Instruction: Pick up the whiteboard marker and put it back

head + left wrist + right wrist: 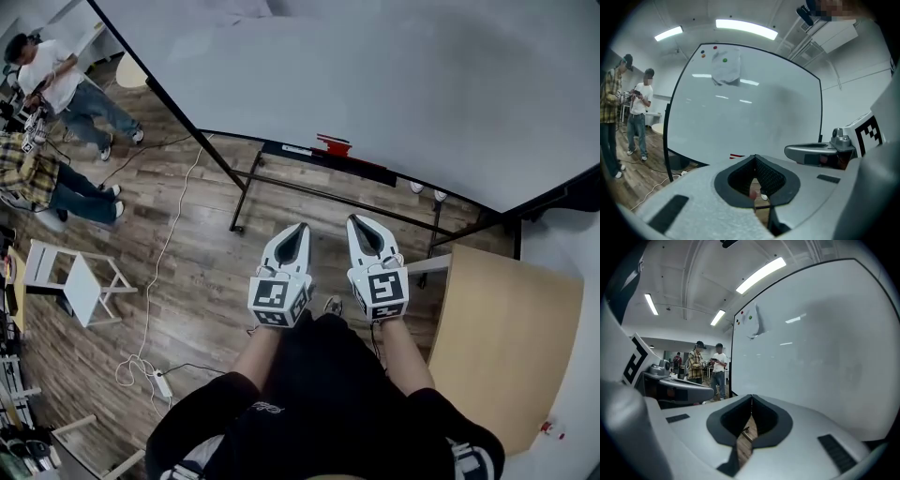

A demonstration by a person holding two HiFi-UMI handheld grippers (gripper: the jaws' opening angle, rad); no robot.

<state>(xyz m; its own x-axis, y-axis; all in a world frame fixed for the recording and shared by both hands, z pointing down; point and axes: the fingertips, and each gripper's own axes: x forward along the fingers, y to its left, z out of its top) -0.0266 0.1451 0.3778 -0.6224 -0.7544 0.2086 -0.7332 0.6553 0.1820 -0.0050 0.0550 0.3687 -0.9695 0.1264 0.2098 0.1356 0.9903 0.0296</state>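
A big whiteboard (pixel 375 84) on a wheeled stand fills the far side of the head view. On its black tray (pixel 356 167) lies a small red thing (pixel 333 144), also a red streak (pixel 737 155) in the left gripper view; I cannot tell whether it is the marker. A thin white piece (pixel 296 150) lies beside it. My left gripper (pixel 300 228) and right gripper (pixel 355 221) hang side by side over the floor, short of the tray, both pointing at the board. Both are shut with nothing between their jaws (pixel 754 157) (pixel 751 397).
A wooden table (pixel 502 347) stands at the right. The stand's black bars and casters (pixel 239 227) cross the wood floor ahead. A white stool (pixel 80 281) and a cable with a power strip (pixel 161 384) lie at the left. Two people (pixel 66 84) stand far left.
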